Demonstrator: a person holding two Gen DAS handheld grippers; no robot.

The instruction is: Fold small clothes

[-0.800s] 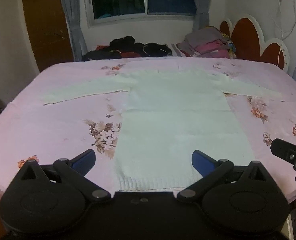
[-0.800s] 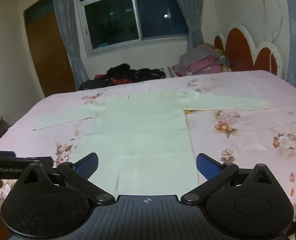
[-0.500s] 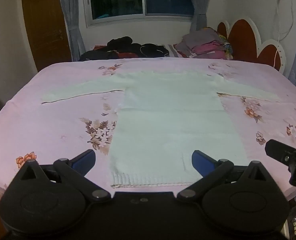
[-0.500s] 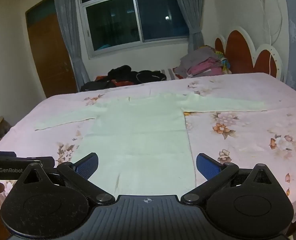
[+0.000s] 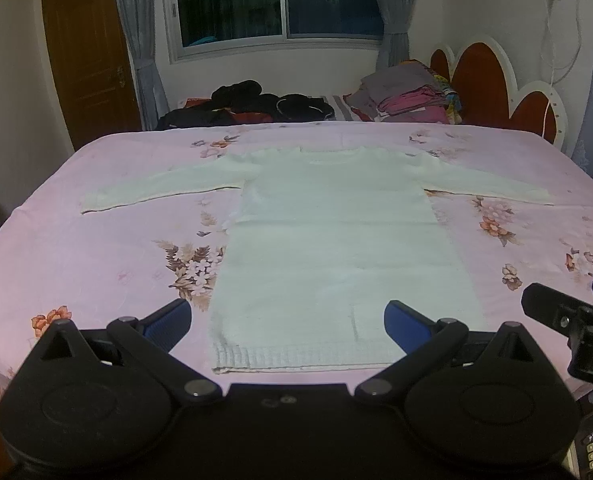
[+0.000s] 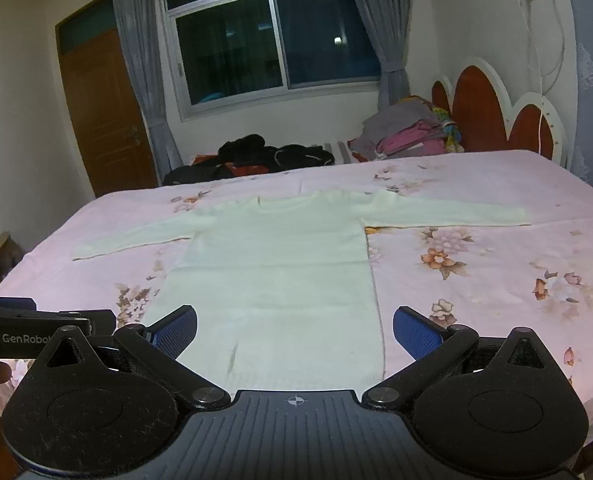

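I see the sweater (image 5: 336, 240) lying flat and unfolded on the bed (image 5: 76, 248), both tongs (image 5: 288, 322) (image 6: 294, 330) spread and empty, so every fold remains.

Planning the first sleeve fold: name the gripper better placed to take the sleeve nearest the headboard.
Probably right. The right gripper hangs open over the sweater's hem corner on that sleeve's side; the left gripper sits further across.

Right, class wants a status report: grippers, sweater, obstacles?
Left gripper open, right gripper open, both empty. White sweater flat on bed, sleeves spread, unfolded. Nothing on it.
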